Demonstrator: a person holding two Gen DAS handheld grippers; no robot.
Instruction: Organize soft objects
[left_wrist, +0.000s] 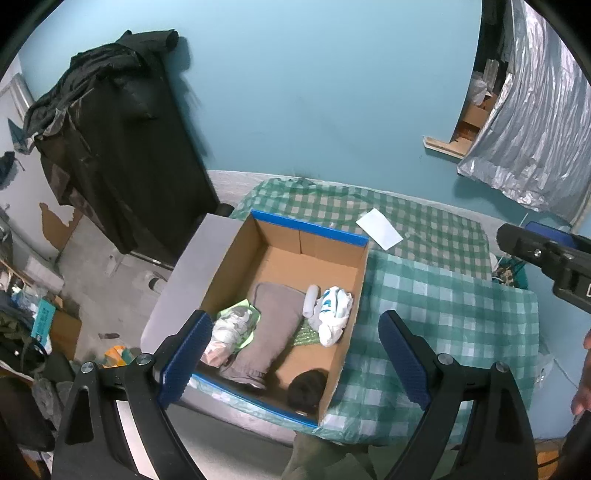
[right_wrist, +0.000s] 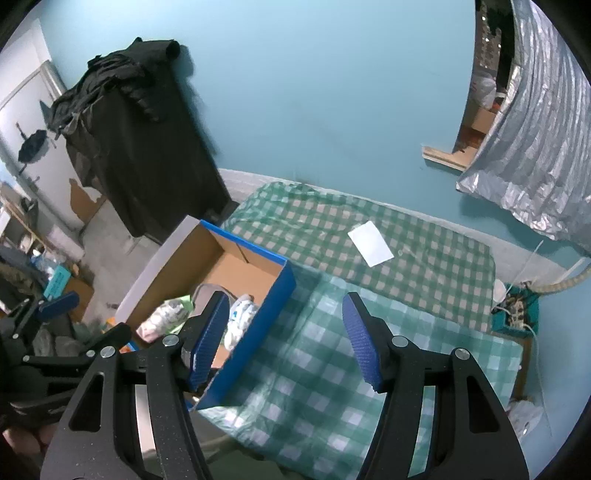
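Soft clothes (left_wrist: 258, 325) gathered inside cardboard box (left_wrist: 334, 236) on bed (left_wrist: 443, 314); left gripper (left_wrist: 295, 350) wide open, right gripper (right_wrist: 286, 339) half open, both empty.

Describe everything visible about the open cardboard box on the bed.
The open, blue-edged brown cardboard box sits upright on the green checked bedcover, with no lid on it. Its outside is blue and the inside is plain brown card. At its near end lie a folded grey cloth, a white and blue garment, a small white roll, a pale bundle on light green fabric and something dark. Its far half is bare.
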